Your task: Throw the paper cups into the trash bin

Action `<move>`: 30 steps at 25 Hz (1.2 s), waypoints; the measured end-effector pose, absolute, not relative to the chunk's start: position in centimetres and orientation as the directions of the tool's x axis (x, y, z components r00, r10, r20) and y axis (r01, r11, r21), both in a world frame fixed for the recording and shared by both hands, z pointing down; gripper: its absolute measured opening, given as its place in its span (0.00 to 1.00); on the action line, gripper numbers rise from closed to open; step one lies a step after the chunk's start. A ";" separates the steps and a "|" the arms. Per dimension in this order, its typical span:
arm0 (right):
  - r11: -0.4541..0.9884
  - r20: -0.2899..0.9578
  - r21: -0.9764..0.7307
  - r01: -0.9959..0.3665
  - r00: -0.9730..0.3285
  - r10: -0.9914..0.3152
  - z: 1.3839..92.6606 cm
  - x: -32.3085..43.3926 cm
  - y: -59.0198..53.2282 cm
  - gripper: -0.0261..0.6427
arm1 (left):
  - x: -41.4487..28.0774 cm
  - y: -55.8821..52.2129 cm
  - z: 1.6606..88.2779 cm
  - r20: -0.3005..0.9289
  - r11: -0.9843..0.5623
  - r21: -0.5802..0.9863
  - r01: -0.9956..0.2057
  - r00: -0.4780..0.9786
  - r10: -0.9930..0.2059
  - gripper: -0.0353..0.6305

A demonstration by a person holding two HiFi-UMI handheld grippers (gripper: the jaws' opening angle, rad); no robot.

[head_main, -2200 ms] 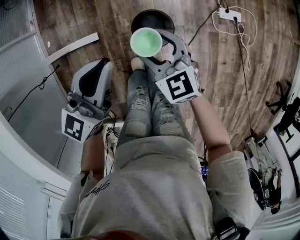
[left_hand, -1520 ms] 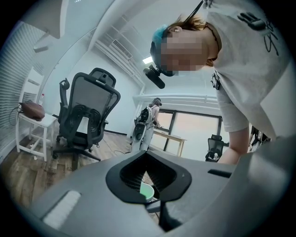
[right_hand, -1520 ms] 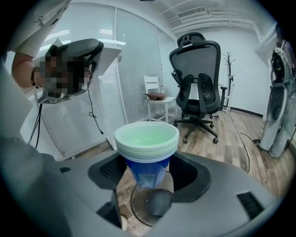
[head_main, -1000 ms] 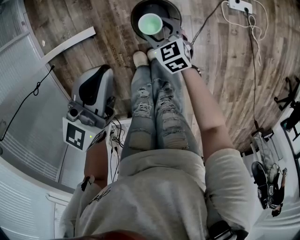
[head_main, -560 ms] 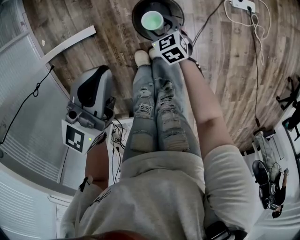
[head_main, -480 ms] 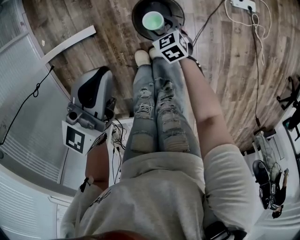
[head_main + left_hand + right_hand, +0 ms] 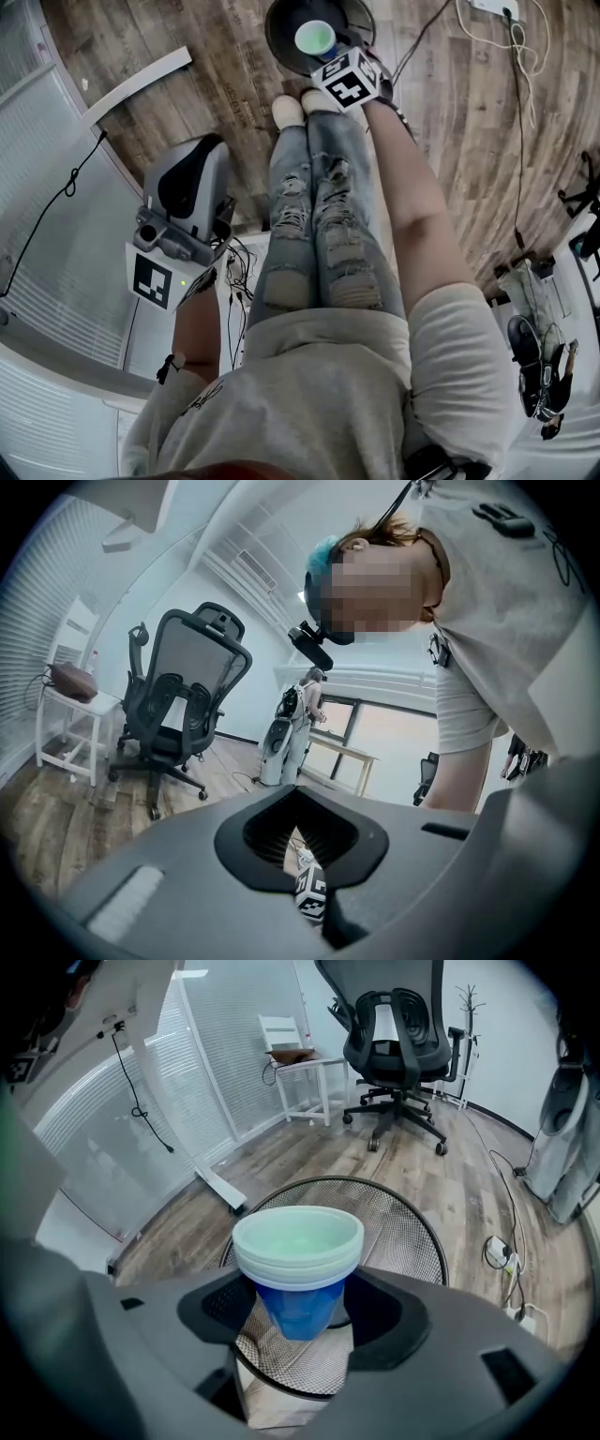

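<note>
If the right gripper [image 7: 300, 1309] lets go too far to one side, the cups [image 7: 298, 1241] could hit the bin [image 7: 412, 1232] rim and drop on the floor. It is clamped on the cups, right above the bin. The left gripper [image 7: 298, 860] is closed on nothing. Earlier, the cups were held higher and nearer the person.
</note>
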State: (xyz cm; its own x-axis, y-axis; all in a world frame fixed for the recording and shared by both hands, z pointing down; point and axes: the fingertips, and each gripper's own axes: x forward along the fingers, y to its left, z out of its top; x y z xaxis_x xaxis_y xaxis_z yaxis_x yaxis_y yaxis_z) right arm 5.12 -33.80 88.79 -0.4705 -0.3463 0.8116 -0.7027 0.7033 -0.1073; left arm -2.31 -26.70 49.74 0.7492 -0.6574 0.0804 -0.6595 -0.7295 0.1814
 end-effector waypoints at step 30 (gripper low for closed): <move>0.689 0.829 -0.154 -0.708 -0.472 -0.300 87.2 6.5 -32.7 0.47 | -0.4 -27.2 49.2 0.072 -0.767 0.190 -0.613 0.788 -0.612 0.04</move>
